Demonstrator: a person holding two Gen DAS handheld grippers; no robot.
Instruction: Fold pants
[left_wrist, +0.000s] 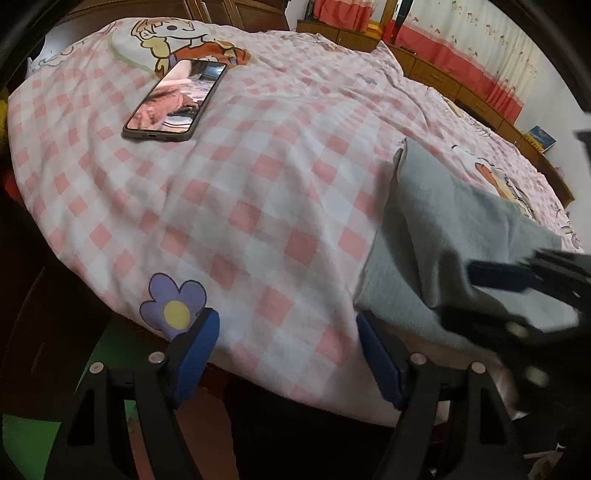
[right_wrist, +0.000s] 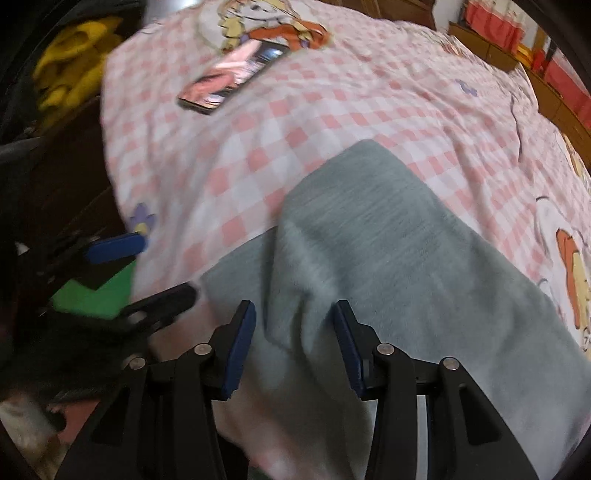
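Note:
The grey pants (right_wrist: 388, 251) lie folded on the pink checked bedspread (right_wrist: 332, 129), near the bed's front edge. In the left wrist view the pants (left_wrist: 443, 229) show at the right. My right gripper (right_wrist: 293, 339) is open, its blue pads either side of a raised fold at the pants' near edge, and holds nothing. It also shows blurred at the right of the left wrist view (left_wrist: 491, 291). My left gripper (left_wrist: 286, 350) is open and empty over the bedspread's front edge (left_wrist: 258, 221), left of the pants. It shows at the left of the right wrist view (right_wrist: 147, 266).
A phone (left_wrist: 175, 99) lies face up on the bed at the far left. Wooden cabinets (left_wrist: 461, 85) and red-and-white curtains run along the far right wall. A yellow plush (right_wrist: 70, 62) sits beyond the bed's left side. A green object (right_wrist: 96, 291) lies below the bed edge.

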